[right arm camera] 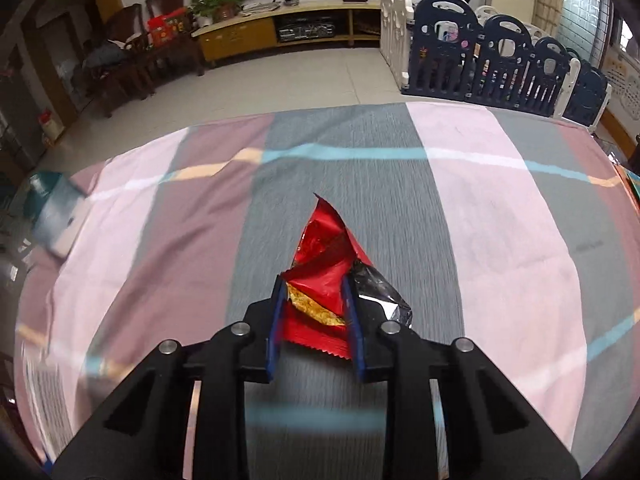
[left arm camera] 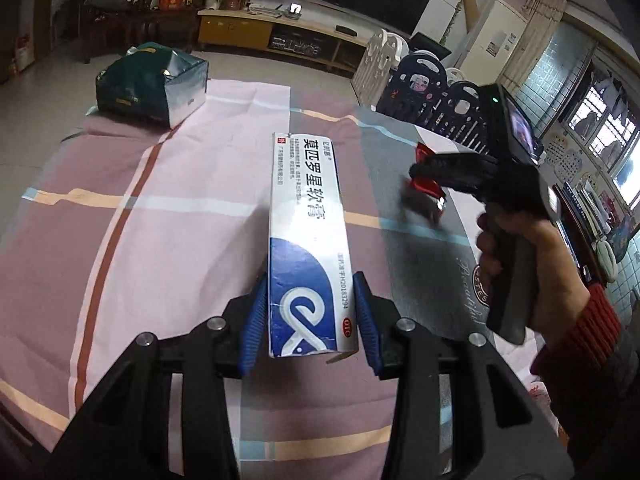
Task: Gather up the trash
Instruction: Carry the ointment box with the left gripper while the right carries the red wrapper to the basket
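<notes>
My left gripper [left arm camera: 311,284] is shut on a long white and blue medicine carton [left arm camera: 304,200], its blue pads pressing both sides of the near end while the box sticks out forward above the table. To the right, a hand in a red sleeve [left arm camera: 576,328] holds my right gripper [left arm camera: 418,170] low over a crumpled red wrapper [left arm camera: 426,188]. In the right wrist view the right gripper [right arm camera: 313,284] is shut on that red wrapper [right arm camera: 326,248], whose silver lining bulges out past the right pad. The wrapper lies on the grey stripe of the cloth.
A striped pink, grey and maroon cloth [left arm camera: 160,220] covers the table. A dark green bag [left arm camera: 152,84] stands at the far left corner. Beyond the far edge are a navy and white playpen fence [right arm camera: 500,64], a low yellow cabinet [right arm camera: 280,28] and wooden chairs [right arm camera: 160,48].
</notes>
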`<state>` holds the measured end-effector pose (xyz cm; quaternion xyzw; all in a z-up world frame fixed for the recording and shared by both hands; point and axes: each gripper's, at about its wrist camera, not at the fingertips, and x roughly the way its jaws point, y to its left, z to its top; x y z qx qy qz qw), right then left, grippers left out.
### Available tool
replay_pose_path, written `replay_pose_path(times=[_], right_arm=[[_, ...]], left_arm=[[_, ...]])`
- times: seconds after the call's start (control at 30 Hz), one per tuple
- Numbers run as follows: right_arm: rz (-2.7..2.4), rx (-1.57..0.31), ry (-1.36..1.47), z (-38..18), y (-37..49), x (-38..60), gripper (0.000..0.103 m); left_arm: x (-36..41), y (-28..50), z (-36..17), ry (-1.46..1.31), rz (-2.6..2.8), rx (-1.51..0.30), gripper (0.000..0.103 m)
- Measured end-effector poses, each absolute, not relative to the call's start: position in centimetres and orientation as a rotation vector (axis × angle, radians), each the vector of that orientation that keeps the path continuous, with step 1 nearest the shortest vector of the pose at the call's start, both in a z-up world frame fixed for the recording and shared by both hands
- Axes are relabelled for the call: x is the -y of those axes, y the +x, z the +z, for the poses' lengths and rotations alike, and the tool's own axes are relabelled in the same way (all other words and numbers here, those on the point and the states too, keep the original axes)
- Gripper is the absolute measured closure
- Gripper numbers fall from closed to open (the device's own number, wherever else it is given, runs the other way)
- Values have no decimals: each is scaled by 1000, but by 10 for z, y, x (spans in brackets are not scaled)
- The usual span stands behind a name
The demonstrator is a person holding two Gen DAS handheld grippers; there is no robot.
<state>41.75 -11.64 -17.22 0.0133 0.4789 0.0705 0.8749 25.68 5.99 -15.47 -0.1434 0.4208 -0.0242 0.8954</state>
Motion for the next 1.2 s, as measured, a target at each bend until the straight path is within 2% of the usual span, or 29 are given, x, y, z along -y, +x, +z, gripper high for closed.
replay_pose_path(times=[0.17, 0.43, 0.77, 1.2], right_arm=[[194, -978, -1, -151, 335, 117, 75], [189, -983, 19, -150, 223, 122, 75], [191, -865, -9, -97, 177, 103, 75], [190, -798, 10, -65, 152, 109, 75]], left_arm=[[-62, 236, -132, -284, -8, -851, 61], [-60, 176, -94, -209, 64, -761, 61], [-63, 134, -66, -193, 106, -730, 61], [-54, 118, -57, -163, 81, -728, 61]])
